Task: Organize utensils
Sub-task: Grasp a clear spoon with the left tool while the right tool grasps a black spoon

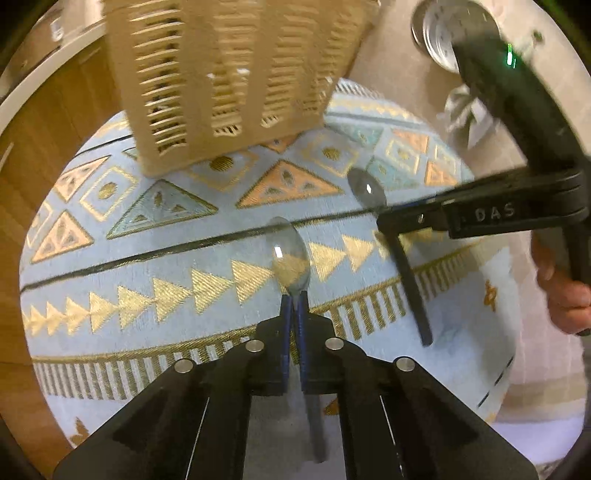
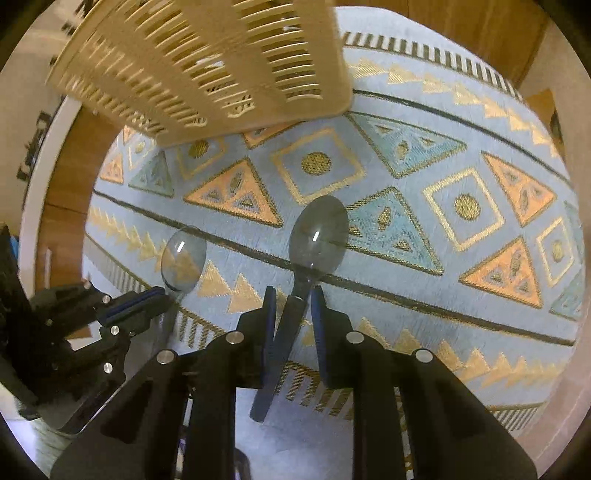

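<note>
- The left tool (image 1: 294,301), black with blue pads, is pinching the neck of a translucent grey plastic spoon (image 1: 289,251), its fingers pressed together on it just below the bowl; the dark handle is running back under the tool.
- The right tool (image 2: 293,306), of the same black and blue make, is standing slightly spread around the handle of a second translucent grey plastic spoon (image 2: 319,230); the handle is lying slanted between the pads, and whether they are pressing on it cannot be told.
- Both spoons are sitting bowl-forward over a light blue woven cloth with gold and orange triangles and diamonds (image 1: 155,236), which is covering the desk.
- A beige slatted plastic basket (image 1: 229,74) is standing on the cloth beyond the spoons, well apart from both.
- In the left wrist view, the white letters "DAS" (image 1: 494,213) are showing on the side of the right tool's black body, and a person's hand (image 1: 561,295) is gripping its handle.
- A small green light (image 1: 510,55) is glowing on that handle, and a round silver dial (image 1: 443,33) is lying near it; its markings are too blurred to read.
</note>
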`<act>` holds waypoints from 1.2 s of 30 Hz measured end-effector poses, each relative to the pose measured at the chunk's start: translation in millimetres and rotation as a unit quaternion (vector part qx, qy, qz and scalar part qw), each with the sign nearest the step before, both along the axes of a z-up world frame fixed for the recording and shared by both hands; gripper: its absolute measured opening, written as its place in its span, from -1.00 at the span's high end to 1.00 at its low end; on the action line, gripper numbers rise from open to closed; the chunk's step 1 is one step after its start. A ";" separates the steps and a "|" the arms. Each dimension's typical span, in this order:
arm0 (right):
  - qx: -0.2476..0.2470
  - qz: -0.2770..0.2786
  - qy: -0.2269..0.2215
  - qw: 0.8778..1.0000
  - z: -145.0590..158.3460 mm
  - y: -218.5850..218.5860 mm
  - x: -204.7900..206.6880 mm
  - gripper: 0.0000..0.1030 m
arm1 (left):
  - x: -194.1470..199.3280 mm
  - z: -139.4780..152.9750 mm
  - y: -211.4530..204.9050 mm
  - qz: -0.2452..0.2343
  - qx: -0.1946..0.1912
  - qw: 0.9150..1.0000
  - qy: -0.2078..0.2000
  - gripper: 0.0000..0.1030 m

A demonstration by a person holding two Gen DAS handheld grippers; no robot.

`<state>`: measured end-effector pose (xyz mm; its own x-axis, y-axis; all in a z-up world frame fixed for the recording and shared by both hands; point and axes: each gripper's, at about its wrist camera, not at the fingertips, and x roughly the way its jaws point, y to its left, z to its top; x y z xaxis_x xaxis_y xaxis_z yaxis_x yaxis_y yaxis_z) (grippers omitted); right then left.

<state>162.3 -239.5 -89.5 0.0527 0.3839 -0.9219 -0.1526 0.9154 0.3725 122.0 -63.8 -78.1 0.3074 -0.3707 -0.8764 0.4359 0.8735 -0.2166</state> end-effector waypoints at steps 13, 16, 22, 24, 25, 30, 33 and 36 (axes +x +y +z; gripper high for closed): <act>-0.035 0.008 -0.016 0.999 2.6 10.8 -1.7 0.43 | -8.8 20.0 34.2 0.022 -0.067 0.997 -0.018 1.00; -0.045 0.007 -0.015 0.999 -0.1 18.5 -2.1 0.43 | -9.3 21.3 38.4 0.025 -0.071 0.997 -0.015 1.00; -0.068 -0.003 -0.028 0.997 -0.5 35.9 -1.1 0.43 | -10.2 21.8 45.1 0.031 -0.083 0.996 -0.013 1.00; -0.077 -0.002 -0.033 0.996 0.9 42.5 -0.2 0.43 | -10.3 22.4 46.1 0.032 -0.089 0.995 -0.014 1.00; -0.086 0.003 -0.037 0.996 1.2 47.5 -0.2 0.43 | -10.9 23.4 47.2 0.032 -0.091 0.995 -0.015 1.00; -0.138 0.036 -0.067 0.988 3.7 74.8 -11.6 0.53 | -8.9 19.6 48.8 0.034 -0.087 0.996 -0.008 1.00; -0.145 0.065 -0.073 0.985 4.9 87.3 -20.5 0.78 | -2.0 11.2 50.3 0.034 -0.067 0.997 0.000 1.00; -0.141 0.073 -0.074 0.985 5.5 92.7 -25.7 0.79 | 2.2 8.5 54.1 0.036 -0.049 0.998 0.006 0.91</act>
